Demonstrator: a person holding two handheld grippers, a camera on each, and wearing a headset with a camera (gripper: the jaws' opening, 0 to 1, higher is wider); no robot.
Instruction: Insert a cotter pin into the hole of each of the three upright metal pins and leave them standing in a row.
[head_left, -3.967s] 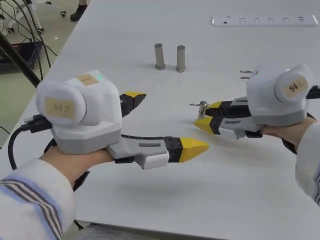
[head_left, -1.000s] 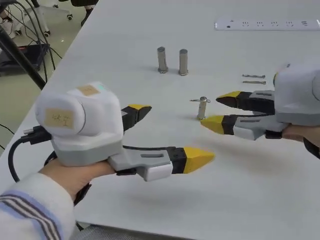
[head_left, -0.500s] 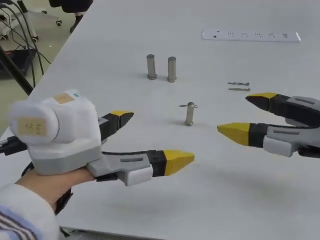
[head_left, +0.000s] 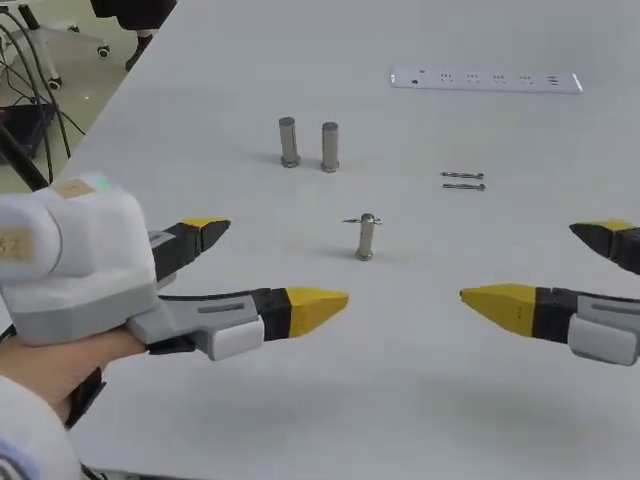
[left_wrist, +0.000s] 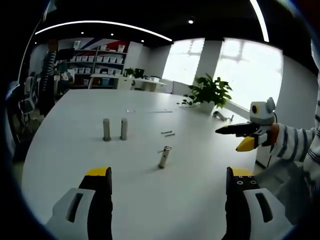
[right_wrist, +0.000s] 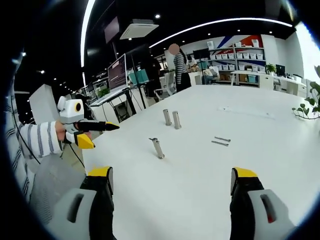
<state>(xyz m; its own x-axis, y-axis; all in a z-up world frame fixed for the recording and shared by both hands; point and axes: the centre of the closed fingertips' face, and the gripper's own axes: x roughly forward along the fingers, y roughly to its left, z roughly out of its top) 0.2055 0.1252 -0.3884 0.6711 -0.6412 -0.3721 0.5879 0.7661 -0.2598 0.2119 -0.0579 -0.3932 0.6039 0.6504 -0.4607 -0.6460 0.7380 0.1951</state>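
One upright metal pin stands mid-table with a cotter pin through its top hole; it also shows as the near pin and the tilted-looking pin. Two bare upright pins stand side by side farther back, seen again as a pair and a pair. Two loose cotter pins lie to the right. My left gripper is open at the near left. My right gripper is open at the near right. Both are well clear of the pins.
A white power strip lies at the far side of the white table. Cables and chair legs sit on the floor past the table's left edge. A person stands far off by desks.
My right gripper has let go of the pinned metal pin, opened and drawn back to the right. The pin stays standing. The left gripper has drifted left in view as the head camera shifted.
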